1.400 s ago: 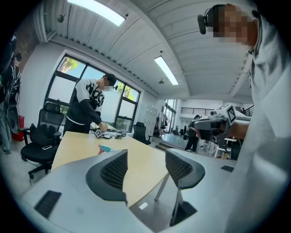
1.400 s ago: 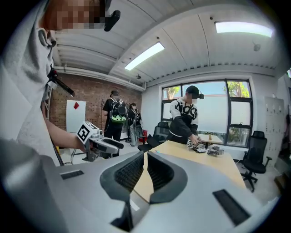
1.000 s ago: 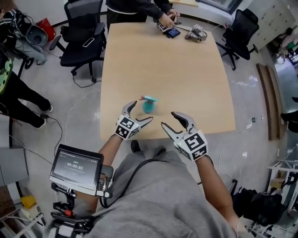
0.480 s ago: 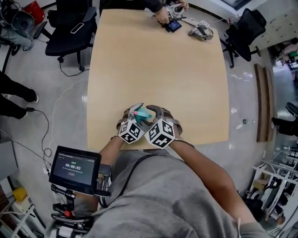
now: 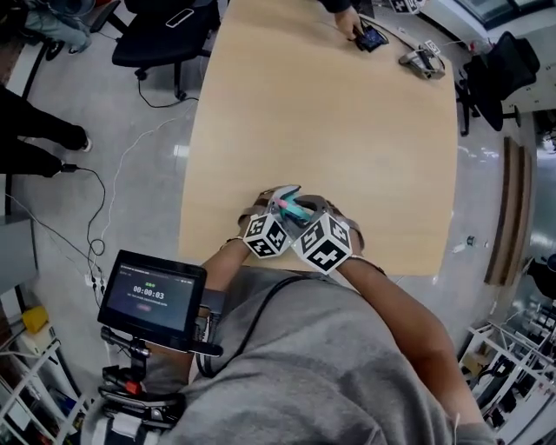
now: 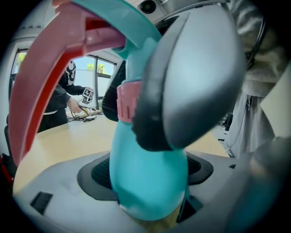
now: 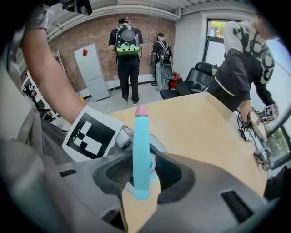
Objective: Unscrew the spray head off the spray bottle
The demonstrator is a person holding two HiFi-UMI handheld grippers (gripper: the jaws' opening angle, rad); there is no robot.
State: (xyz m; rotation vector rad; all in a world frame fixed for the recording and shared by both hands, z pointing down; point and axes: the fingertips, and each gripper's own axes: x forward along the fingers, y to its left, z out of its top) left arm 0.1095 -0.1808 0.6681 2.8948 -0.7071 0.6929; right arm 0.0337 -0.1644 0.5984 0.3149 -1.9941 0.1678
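A teal spray bottle stands upright near the near edge of the wooden table. My left gripper comes at it from the left. Its jaws have just been closing, and its pads press both sides of the teal body. My right gripper points steeply down over the top. Its jaws have also just been closing, on the spray head at the pink collar. The pink trigger sticks out to the left. One right finger hides part of the neck.
At the table's far end a person's hand works by a small screen, with another gripper device beside it. Office chairs stand around the table. A screen hangs at my left side. People stand by the brick wall.
Both grippers were apart and open in front of the bottle a second ago. They have come together around it, the left on the body and the right over the head.
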